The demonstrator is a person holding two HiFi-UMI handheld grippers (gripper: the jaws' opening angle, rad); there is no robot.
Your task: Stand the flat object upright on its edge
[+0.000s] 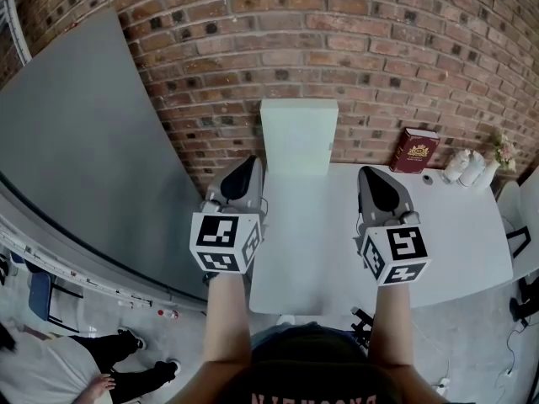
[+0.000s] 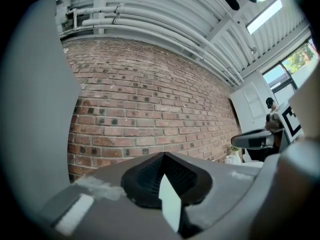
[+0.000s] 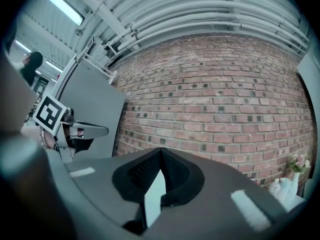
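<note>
**Fingers (image 2: 145,176) pressed together, both grippers empty**

The left gripper (image 1: 246,168) and right gripper (image 1: 371,178) hang level over the white table (image 1: 455,242), jaws closed on nothing. Beyond them, the white flat object (image 1: 298,137) stands upright at the table's far edge against the brick wall (image 1: 379,49). A red book (image 1: 414,150) stands to its right, with white bottles (image 1: 467,168) farther right.

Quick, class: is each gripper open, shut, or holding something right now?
Left gripper: shut, holding nothing.
Right gripper: shut, holding nothing.
</note>
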